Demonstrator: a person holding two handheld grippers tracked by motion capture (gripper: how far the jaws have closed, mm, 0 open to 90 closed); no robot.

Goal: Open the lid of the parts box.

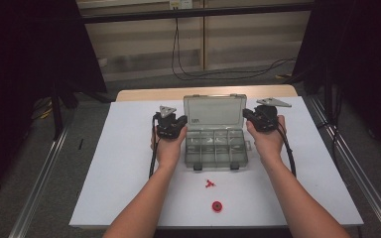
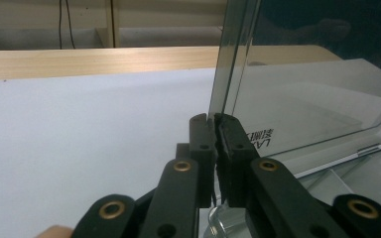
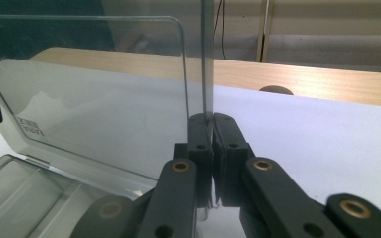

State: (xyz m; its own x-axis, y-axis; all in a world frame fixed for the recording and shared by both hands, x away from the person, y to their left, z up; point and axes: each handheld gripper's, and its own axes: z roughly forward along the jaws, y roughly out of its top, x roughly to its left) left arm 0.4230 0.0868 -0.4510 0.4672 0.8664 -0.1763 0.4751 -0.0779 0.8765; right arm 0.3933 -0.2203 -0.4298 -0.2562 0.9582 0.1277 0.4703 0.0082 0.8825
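A clear plastic organizer box (image 1: pixel 216 148) with several compartments lies on the white mat, its lid (image 1: pixel 214 111) standing upright at the far side. My left gripper (image 1: pixel 183 122) is at the lid's left edge and my right gripper (image 1: pixel 246 115) at its right edge. In the left gripper view the black jaws (image 2: pixel 214 121) are pinched together on the thin side edge of the lid (image 2: pixel 307 99). In the right gripper view the jaws (image 3: pixel 210 121) are likewise shut on the edge of the lid (image 3: pixel 94 89). The box tray (image 3: pixel 25 193) lies low beside them.
A small red part (image 1: pixel 209 184) and a round red piece (image 1: pixel 217 206) lie on the white mat (image 1: pixel 124 163) in front of the box. The wooden tabletop (image 1: pixel 149 93) shows past the mat's far edge. Cables trail from both grippers along my forearms.
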